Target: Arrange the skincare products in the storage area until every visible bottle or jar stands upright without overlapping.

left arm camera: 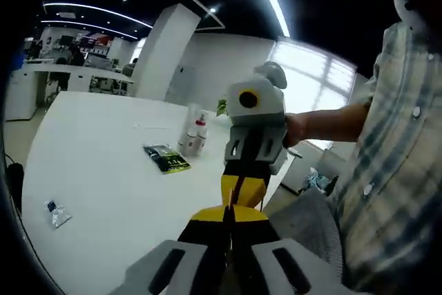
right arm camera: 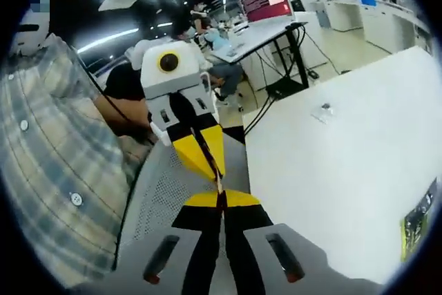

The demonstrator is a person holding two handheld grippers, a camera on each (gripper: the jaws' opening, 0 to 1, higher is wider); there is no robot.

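Your left gripper (left arm camera: 230, 213) and right gripper (left arm camera: 242, 188) meet tip to tip, both pinched together, empty. Skincare bottles (left arm camera: 194, 131) stand far across white table (left arm camera: 103, 170), beside dark sachet (left arm camera: 166, 158). Likely light, smooth, tippy: grasp mid-body.

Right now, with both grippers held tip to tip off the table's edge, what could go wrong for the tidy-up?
1. The bottles stand clustered close together far across the white table; reaching in could topple one.
2. The dark sachet lies flat just in front of them and could get swept aside.
3. The left gripper and right gripper, both shut, nearly touch and could knock together.
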